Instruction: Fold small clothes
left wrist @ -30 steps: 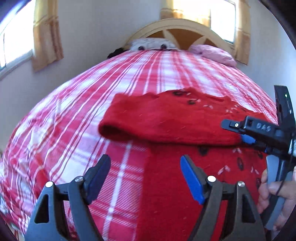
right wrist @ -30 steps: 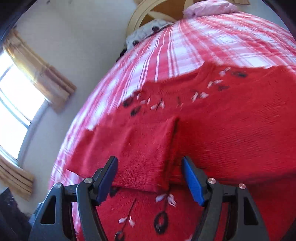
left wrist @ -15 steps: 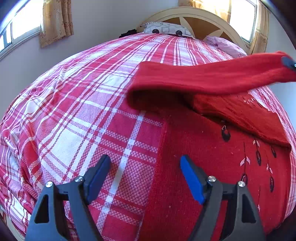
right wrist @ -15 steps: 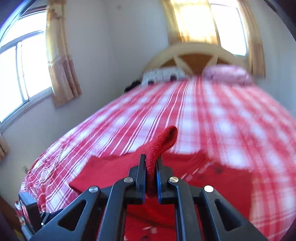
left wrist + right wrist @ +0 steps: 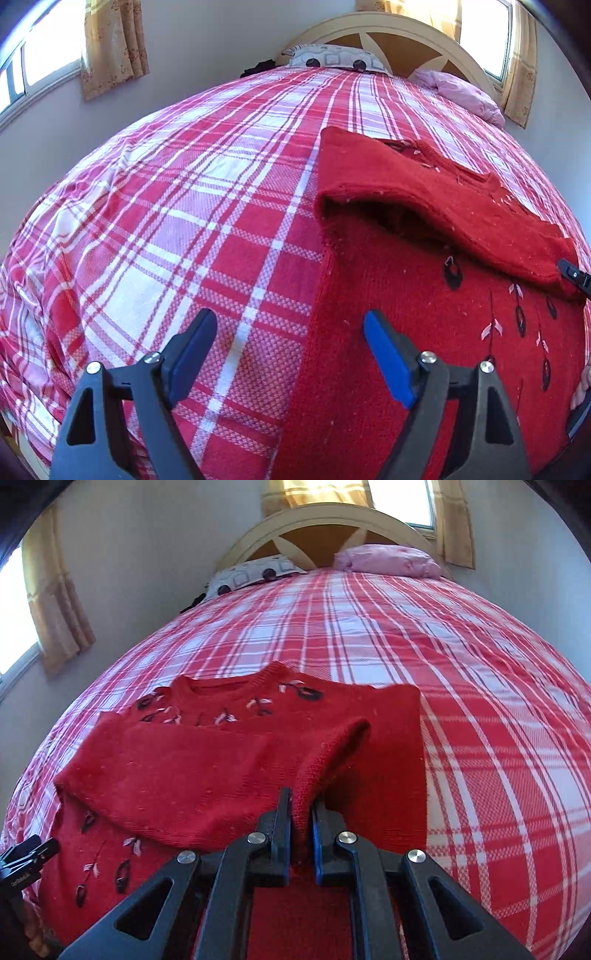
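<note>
A red knitted sweater [image 5: 406,332] with small embroidered flowers lies flat on the bed, neckline [image 5: 221,690] toward the headboard. One sleeve [image 5: 461,206] is folded across its chest. My right gripper [image 5: 301,801] is shut on that sleeve's cuff [image 5: 332,753], holding it just above the sweater's right side; its tip also shows at the right edge of the left wrist view as the right gripper [image 5: 574,275]. My left gripper [image 5: 288,317] hovers over the sweater's left side edge, near the hem. Its jaws are opening, wide apart, with nothing between them.
A red and white plaid bedcover [image 5: 184,221] covers the whole bed. A patterned pillow [image 5: 332,59] and a pink pillow [image 5: 461,92] lie against the arched headboard [image 5: 399,29]. Curtained windows [image 5: 114,44] flank the bed. The bed's left edge drops away near the wall.
The right gripper shut on the sleeve cuff, lifted it and carried it across the sweater's chest to the right side. The left gripper stayed over the sweater's left edge.
</note>
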The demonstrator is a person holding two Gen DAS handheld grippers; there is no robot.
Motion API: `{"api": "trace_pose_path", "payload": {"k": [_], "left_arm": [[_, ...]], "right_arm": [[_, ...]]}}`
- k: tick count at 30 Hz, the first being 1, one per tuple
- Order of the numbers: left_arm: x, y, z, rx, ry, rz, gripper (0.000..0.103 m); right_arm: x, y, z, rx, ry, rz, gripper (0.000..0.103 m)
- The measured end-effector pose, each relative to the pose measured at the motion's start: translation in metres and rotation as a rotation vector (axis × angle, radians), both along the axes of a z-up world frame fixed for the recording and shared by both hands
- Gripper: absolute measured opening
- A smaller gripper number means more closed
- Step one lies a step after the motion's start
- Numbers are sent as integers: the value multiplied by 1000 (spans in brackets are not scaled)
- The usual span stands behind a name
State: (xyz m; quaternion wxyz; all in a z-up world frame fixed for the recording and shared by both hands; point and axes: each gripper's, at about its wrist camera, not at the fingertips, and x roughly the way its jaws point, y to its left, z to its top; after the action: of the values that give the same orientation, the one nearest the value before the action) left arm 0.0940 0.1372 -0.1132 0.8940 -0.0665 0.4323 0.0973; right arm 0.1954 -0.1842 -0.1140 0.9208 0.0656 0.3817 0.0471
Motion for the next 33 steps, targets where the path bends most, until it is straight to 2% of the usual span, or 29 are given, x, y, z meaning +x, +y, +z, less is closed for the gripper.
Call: {"api": "trace_pose_path", "payload": {"k": [4, 7, 10, 14, 16, 20, 22, 23, 24, 25, 26, 27, 30, 33], "left_arm": [[6, 3, 11, -2, -25, 6, 85], [14, -1, 17, -5, -36, -12, 85], [23, -15, 20, -22, -38, -67, 85], [47, -39, 18, 21, -29, -111, 85], [64, -44, 14, 10, 0, -105, 85], [93, -34, 4, 6, 63, -27, 87], [96, -12, 5, -25, 58, 67, 87], [93, 2, 5, -58, 55, 120, 90], [89, 18, 4, -130, 48, 158, 96], [84, 31, 1, -206, 34, 184, 98], [79, 38, -1, -245, 9, 196, 98], [76, 39, -1, -240, -9, 193, 98], [70, 24, -3, -132, 18, 156, 98], [62, 18, -5, -98, 8, 139, 98]], "right_arm": [[0, -5, 2, -19, -3, -14, 8], [-1, -8, 14, 49, -20, -12, 8], [-1, -1, 37, 97, -60, 16, 8], [-3, 21, 80, 68, -156, 70, 8], [-4, 25, 97, 59, -196, 74, 8], [-4, 21, 123, 57, -271, 51, 8], [-7, 17, 128, 52, -291, 33, 8], [-9, 13, 127, 45, -298, 23, 8], [-10, 10, 124, 37, -296, 16, 8], [-8, 7, 117, 30, -279, 12, 8], [-6, 5, 109, 28, -260, 8, 8], [-5, 2, 100, 26, -237, 2, 8], [-1, -8, 61, -4, -150, -34, 8], [2, -19, 22, -32, -54, -64, 8]]}}
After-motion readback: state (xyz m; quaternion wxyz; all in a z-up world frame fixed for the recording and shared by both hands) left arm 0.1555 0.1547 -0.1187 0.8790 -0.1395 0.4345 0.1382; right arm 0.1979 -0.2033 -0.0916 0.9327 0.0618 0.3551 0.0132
